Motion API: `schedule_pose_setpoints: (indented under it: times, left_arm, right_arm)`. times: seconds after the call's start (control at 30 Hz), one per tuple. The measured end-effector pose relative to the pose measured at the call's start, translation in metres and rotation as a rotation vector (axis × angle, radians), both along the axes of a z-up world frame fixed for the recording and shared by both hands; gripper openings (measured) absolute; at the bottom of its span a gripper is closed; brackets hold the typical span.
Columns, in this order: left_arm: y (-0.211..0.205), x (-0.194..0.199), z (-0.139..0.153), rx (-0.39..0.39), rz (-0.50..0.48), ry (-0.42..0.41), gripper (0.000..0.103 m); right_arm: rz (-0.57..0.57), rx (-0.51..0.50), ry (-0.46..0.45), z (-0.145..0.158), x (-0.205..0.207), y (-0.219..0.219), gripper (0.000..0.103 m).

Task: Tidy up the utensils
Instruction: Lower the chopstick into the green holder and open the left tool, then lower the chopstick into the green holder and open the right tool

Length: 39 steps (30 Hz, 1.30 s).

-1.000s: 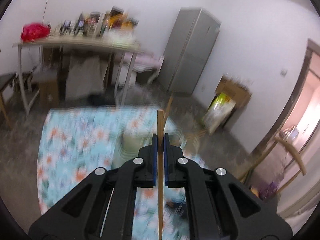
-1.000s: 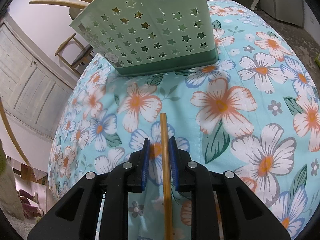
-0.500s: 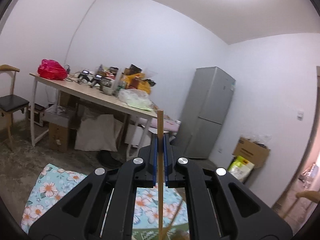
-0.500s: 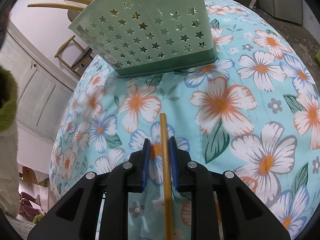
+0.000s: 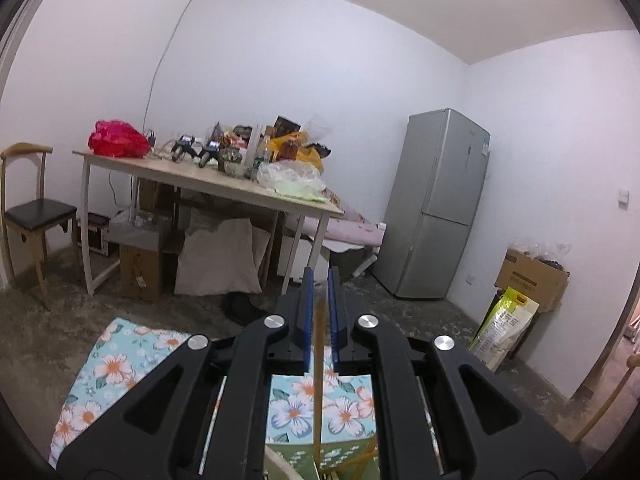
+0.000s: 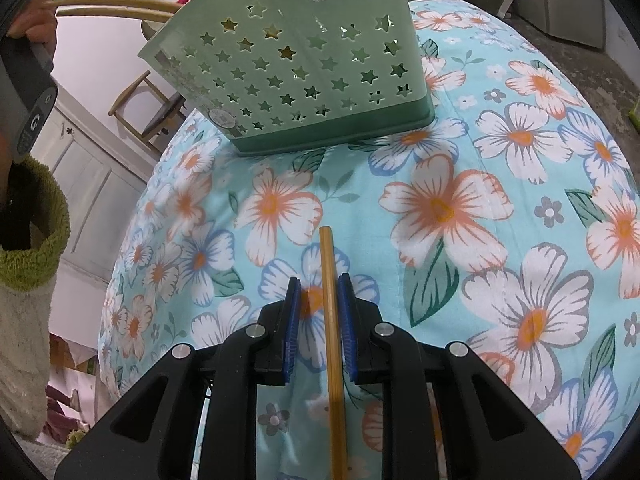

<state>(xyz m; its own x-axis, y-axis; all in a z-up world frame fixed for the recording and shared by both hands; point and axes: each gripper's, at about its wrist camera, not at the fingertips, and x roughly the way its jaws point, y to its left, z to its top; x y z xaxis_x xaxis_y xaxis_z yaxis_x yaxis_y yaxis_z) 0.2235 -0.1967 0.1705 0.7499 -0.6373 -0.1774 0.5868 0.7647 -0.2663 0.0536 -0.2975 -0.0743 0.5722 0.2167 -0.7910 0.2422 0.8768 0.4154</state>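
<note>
In the left wrist view my left gripper point(image 5: 319, 280) is open; a blurred wooden chopstick point(image 5: 318, 380) hangs loose between its jaws, pointing down toward the green caddy point(image 5: 348, 460) below. In the right wrist view my right gripper point(image 6: 319, 284) is open around a second wooden chopstick point(image 6: 331, 312), which lies flat on the floral tablecloth point(image 6: 460, 208). The jaws stand on either side of it with small gaps. The mint-green star-holed utensil caddy point(image 6: 296, 68) stands further ahead; chopsticks point(image 6: 116, 10) stick out of its top to the left.
The left hand and its gripper body point(image 6: 28, 92) hang at the left edge of the right wrist view. Across the room stand a cluttered table point(image 5: 208, 184), a chair point(image 5: 32, 216), a grey fridge point(image 5: 440, 208) and boxes point(image 5: 532, 280).
My left gripper tilted up from the table to the room, then opened; its chopstick slid down out of the grip. My right gripper stays around the lying chopstick.
</note>
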Motion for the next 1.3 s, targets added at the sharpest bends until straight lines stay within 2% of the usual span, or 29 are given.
schedule_pose_setpoints:
  times: [0.03, 0.17, 0.27, 0.4, 0.5, 0.57, 0.67, 0.83, 1.03, 1.17, 1.3]
  left_arm:
    - [0.001, 0.001, -0.002, 0.001, 0.0, 0.008, 0.017]
    - [0.011, 0.005, -0.006, 0.001, 0.009, 0.028, 0.02]
    - [0.024, 0.001, -0.004, -0.013, 0.013, 0.032, 0.026]
    - [0.047, -0.01, -0.003, 0.002, 0.01, 0.033, 0.043]
    - [0.068, -0.023, -0.008, 0.027, -0.011, 0.061, 0.058]
    - [0.082, -0.035, -0.015, 0.053, -0.019, 0.072, 0.064]
    - [0.101, -0.05, -0.027, 0.102, -0.013, 0.083, 0.071]
    - [0.129, -0.074, -0.057, 0.176, 0.002, 0.109, 0.082]
    - [0.148, -0.092, -0.099, 0.283, 0.02, 0.175, 0.084]
    - [0.16, -0.101, -0.113, 0.293, 0.053, 0.205, 0.084]
    - [0.174, -0.1, -0.118, 0.274, 0.079, 0.242, 0.084]
  right_arm:
    - [-0.001, -0.004, 0.002, 0.0, 0.0, 0.0, 0.016]
    - [-0.01, -0.012, 0.009, 0.002, -0.001, 0.001, 0.008]
    - [-0.009, -0.024, 0.006, 0.006, -0.003, 0.001, 0.007]
    - [-0.009, -0.05, -0.023, 0.02, -0.008, 0.001, 0.007]
    - [-0.013, -0.078, -0.074, 0.043, -0.013, -0.001, 0.007]
    - [-0.015, -0.1, -0.113, 0.06, -0.015, -0.004, 0.007]
    - [-0.019, -0.131, -0.197, 0.094, -0.018, -0.009, 0.007]
    - [-0.037, -0.167, -0.387, 0.161, -0.017, -0.017, 0.007]
    - [-0.106, -0.162, -0.661, 0.233, -0.005, -0.038, 0.007]
    - [-0.148, -0.142, -0.792, 0.25, 0.02, -0.046, 0.007]
    - [-0.212, -0.157, -0.894, 0.248, 0.056, -0.049, 0.007]
